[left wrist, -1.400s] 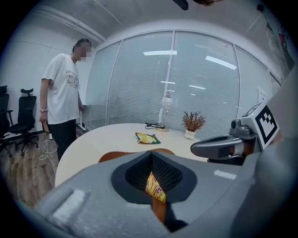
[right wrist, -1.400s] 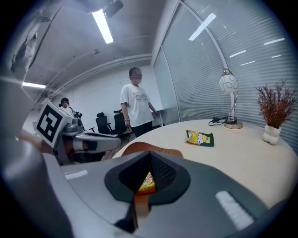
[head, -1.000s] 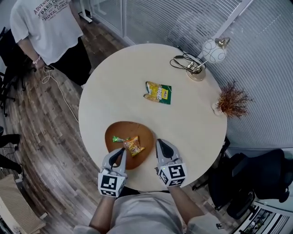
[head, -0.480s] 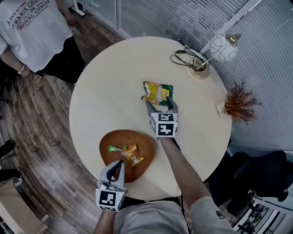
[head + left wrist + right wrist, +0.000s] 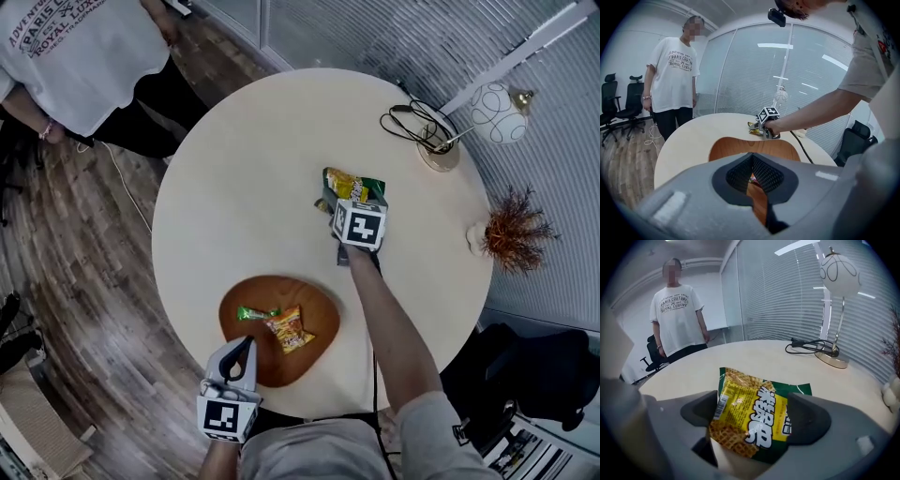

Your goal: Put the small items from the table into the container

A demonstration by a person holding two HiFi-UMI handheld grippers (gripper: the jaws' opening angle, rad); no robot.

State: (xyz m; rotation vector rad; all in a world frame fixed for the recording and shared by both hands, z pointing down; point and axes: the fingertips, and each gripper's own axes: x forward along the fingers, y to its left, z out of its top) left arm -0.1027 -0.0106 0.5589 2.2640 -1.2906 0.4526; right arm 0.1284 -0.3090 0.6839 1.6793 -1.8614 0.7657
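A yellow-and-green snack packet lies flat on the round table. My right gripper is down over it with its jaws opening. In the right gripper view the packet lies between the two pads, which do not squeeze it. A wooden tray near the table's front edge holds a green sweet wrapper and an orange packet. My left gripper hangs at the tray's near rim, shut and empty. In the left gripper view the tray shows beyond its tips.
A white globe lamp with a brass base and a coiled black cable stand at the table's far right. A dried plant sits at the right edge. A person in a white T-shirt stands beyond the far left.
My right gripper moved from beside the tray across the table to the snack packet, and its jaws opened. My left gripper drew back a little toward the table's near edge.
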